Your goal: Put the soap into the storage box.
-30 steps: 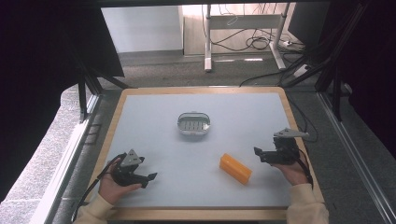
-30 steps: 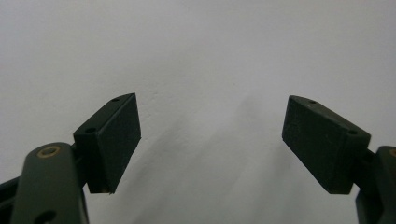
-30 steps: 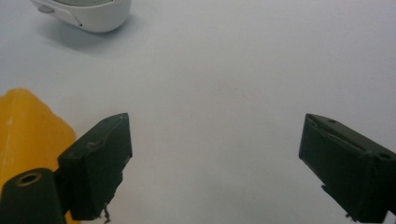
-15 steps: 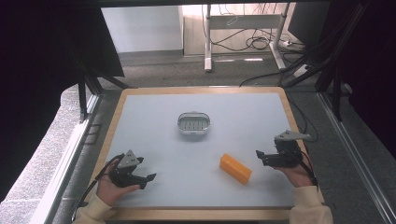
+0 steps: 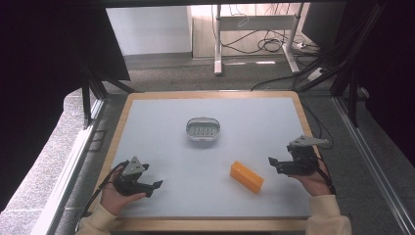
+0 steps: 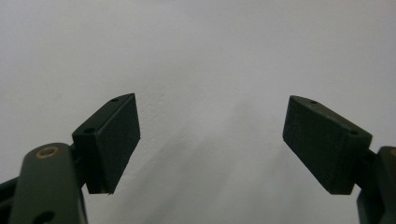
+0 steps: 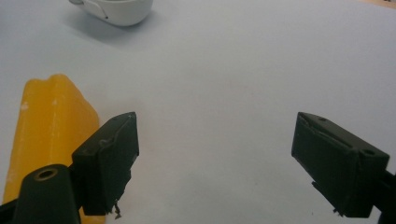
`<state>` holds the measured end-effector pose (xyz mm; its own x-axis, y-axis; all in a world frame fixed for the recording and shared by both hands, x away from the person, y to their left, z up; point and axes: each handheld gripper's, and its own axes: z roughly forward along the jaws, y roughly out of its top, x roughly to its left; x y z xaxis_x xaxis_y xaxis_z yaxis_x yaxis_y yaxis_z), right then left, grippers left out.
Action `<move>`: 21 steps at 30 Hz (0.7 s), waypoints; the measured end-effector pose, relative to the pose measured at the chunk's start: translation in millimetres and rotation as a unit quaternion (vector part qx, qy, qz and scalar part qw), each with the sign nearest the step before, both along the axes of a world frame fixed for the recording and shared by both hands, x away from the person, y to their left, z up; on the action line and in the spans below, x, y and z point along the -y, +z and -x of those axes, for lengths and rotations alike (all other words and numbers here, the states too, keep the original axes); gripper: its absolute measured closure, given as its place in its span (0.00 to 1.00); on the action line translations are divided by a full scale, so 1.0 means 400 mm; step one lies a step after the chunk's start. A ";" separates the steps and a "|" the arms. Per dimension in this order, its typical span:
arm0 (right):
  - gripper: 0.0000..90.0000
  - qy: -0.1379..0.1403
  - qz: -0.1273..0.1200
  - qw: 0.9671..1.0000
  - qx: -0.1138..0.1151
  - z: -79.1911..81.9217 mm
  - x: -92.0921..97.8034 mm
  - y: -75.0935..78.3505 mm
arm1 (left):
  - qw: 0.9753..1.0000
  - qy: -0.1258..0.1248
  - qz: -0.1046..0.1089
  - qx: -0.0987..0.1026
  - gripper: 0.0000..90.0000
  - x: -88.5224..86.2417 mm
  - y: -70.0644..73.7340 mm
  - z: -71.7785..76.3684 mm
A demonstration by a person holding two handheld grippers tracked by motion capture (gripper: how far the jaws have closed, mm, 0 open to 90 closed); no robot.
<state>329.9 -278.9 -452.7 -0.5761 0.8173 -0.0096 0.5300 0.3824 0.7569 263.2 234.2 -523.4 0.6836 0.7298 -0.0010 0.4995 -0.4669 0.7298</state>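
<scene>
Lower left of the high view: left gripper [image 5: 155, 185], jaws spread wide, nothing held, resting low over bare table [image 5: 161, 127]; same wide gap in the left gripper view, blank surface between the pads [image 6: 112, 140].

Lower right of the high view: right gripper [image 5: 272, 162], also wide open and empty, pointing toward frame centre. Just left of it, apart but near, the orange bar [image 5: 247, 176], lying flat and slanted on the table. In the right gripper view, that bar [image 7: 46, 126] sits at the lower left, outside the gap, partly behind the left-hand pad [image 7: 109, 158]; bare table between the jaws.

Farther up, mid-frame: grey soap dish [image 5: 202, 129], empty, well apart from the bar; its white edge [image 7: 116, 9] at the top left of the right gripper view.

Likely step: lining up on the bar for a pick, dish as probable destination.

Risks, as judged:
- Closing now: pads meeting on air, or one pad clipping the bar's end and shoving it aside, because of the offset.
- Gripping across a slanted bar: twisting out, since the jaws are not square to its sides.
- A waxy-looking surface: possible slip during lift under too light a squeeze.
</scene>
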 end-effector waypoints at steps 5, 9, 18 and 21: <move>0.17 0.001 0.000 1.000 0.011 0.004 0.001 0.014 | 1.000 -0.002 0.000 -0.003 0.21 0.002 -0.002 -0.003; 0.19 0.013 0.000 1.000 0.015 0.011 -0.007 0.030 | 1.000 -0.004 -0.005 -0.003 0.21 0.000 -0.001 -0.005; 0.21 0.019 0.004 1.000 0.017 0.022 -0.035 0.052 | 1.000 -0.007 -0.003 -0.002 0.21 -0.002 0.000 -0.004; 0.21 0.021 0.006 1.000 0.017 0.023 -0.040 0.055 | 1.000 -0.005 -0.002 -0.001 0.21 -0.003 0.002 -0.003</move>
<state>320.8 -262.7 -430.7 -0.6087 0.7924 -0.0398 0.4876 0.4133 0.7690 264.4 235.6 -522.7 0.6915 0.7224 0.0003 0.4964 -0.4755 0.7262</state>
